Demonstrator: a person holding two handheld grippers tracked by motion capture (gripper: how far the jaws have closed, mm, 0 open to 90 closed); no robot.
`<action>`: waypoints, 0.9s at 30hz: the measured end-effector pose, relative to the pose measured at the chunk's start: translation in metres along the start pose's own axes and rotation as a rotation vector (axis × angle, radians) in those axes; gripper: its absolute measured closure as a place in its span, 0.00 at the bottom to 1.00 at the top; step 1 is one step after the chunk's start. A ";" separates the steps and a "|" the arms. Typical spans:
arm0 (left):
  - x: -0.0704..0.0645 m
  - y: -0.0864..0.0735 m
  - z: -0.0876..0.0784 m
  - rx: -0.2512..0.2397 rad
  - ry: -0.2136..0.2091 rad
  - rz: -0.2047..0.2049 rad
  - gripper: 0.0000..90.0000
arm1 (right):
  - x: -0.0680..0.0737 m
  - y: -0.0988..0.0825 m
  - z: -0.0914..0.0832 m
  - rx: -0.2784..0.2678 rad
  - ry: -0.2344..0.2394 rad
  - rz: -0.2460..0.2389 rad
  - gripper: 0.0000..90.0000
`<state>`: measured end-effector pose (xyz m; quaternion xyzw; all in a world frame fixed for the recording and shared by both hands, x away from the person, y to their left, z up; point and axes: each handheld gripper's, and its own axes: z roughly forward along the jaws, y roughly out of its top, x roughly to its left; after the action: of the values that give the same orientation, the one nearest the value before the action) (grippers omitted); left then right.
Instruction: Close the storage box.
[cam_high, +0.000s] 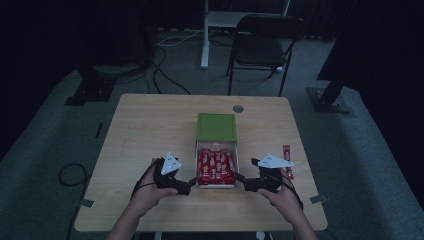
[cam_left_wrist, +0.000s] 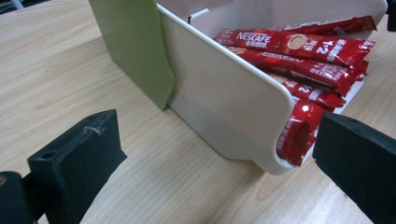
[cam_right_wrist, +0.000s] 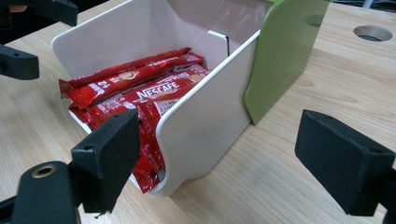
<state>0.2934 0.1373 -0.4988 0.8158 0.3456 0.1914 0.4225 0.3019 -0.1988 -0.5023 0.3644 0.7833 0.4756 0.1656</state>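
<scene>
A white drawer-style box (cam_high: 217, 167) sits on a wooden tabletop (cam_high: 140, 135), slid partway out of its green sleeve (cam_high: 216, 126) and lying directly between two hand-held grippers. The left gripper (cam_high: 192, 183) points at the box's left front corner, and the right gripper (cam_high: 240, 181) points at its right front corner. In the left gripper view, the black fingers (cam_left_wrist: 77, 161) stand wide apart with nothing between them, and the box's white side wall sits just ahead. In the right gripper view, the fingers (cam_right_wrist: 109, 154) are likewise spread wide and empty, with the rounded front corner of the box just ahead. The drawer holds red Nescafe sachets (cam_high: 216, 168): four or five lie across the top layer, with more beneath that cannot be counted. One further red sachet (cam_high: 287, 160) lies alone on the tabletop, just beyond the right gripper on its outer side. Judging by this, the filling looks almost finished: the loose sachet likely remains to go in, and the drawer is not yet pushed shut. There is one box, one sleeve and two grippers.
</scene>
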 end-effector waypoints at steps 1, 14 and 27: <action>0.000 0.001 0.002 -0.003 0.001 -0.003 0.02 | 0.000 0.000 0.000 0.000 0.000 0.000 0.15; 0.004 0.006 0.015 0.022 0.026 0.005 0.02 | -0.005 -0.006 0.008 0.017 0.020 0.023 0.15; 0.007 0.005 0.020 0.028 0.024 -0.008 0.02 | -0.010 -0.007 0.007 0.023 0.014 0.015 0.15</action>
<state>0.3123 0.1291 -0.5055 0.8179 0.3565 0.1943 0.4076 0.3095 -0.2038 -0.5128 0.3687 0.7873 0.4702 0.1522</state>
